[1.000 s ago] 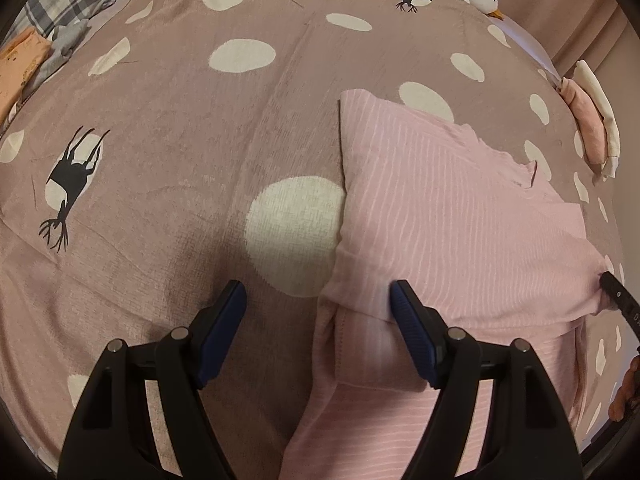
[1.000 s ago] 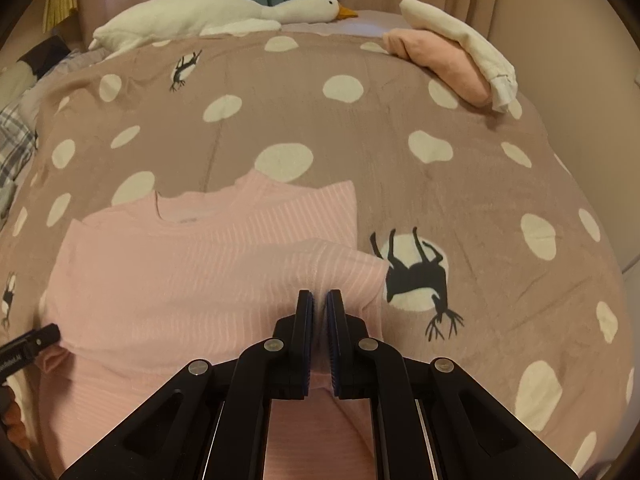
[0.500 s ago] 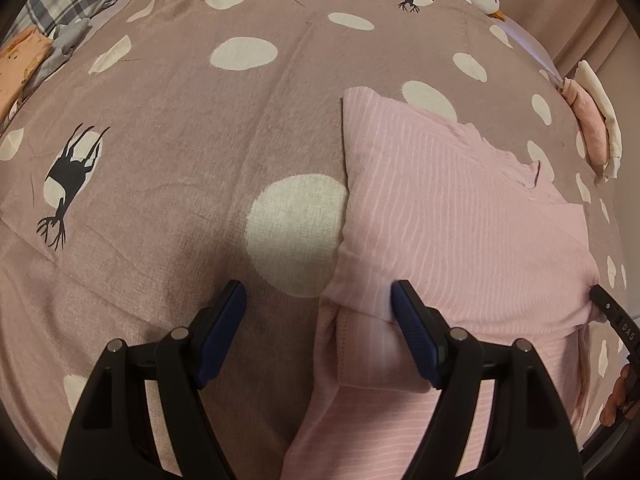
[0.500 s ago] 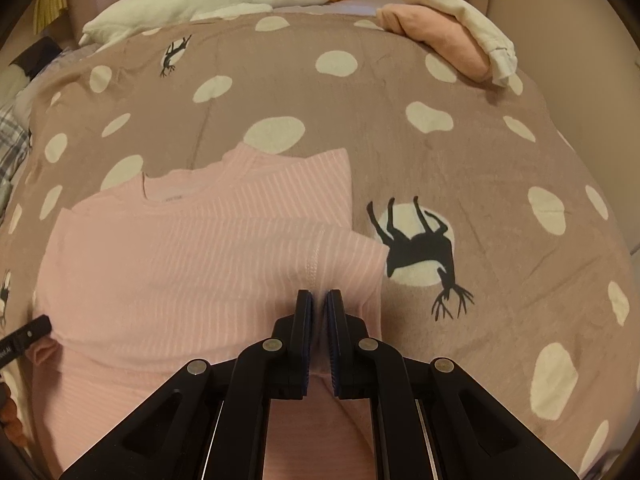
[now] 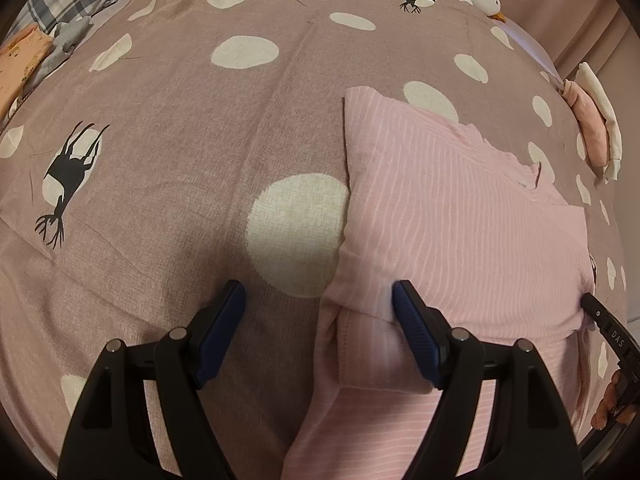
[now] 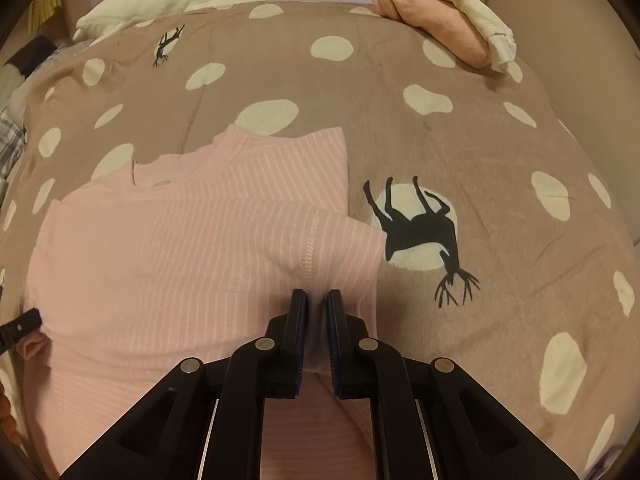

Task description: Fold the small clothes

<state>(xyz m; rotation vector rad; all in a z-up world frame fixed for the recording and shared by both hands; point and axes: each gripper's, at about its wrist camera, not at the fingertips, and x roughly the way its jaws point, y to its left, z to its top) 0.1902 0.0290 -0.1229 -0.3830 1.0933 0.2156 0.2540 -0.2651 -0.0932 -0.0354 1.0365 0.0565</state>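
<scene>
Jaws of the right gripper (image 6: 317, 300) are pinched together on a fold of the pink striped top (image 6: 192, 256), which lies on the spotted bed cover (image 6: 500, 160); left gripper (image 5: 320, 312) jaws stand apart over its sleeve edge, its lower hem cut off

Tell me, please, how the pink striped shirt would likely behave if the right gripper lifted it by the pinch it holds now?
The pink striped shirt would probably droop: it lies in soft folds. Being thin knit, it looks light. Only a small bunch sits in the right gripper, so loose layers might unfold.
</scene>
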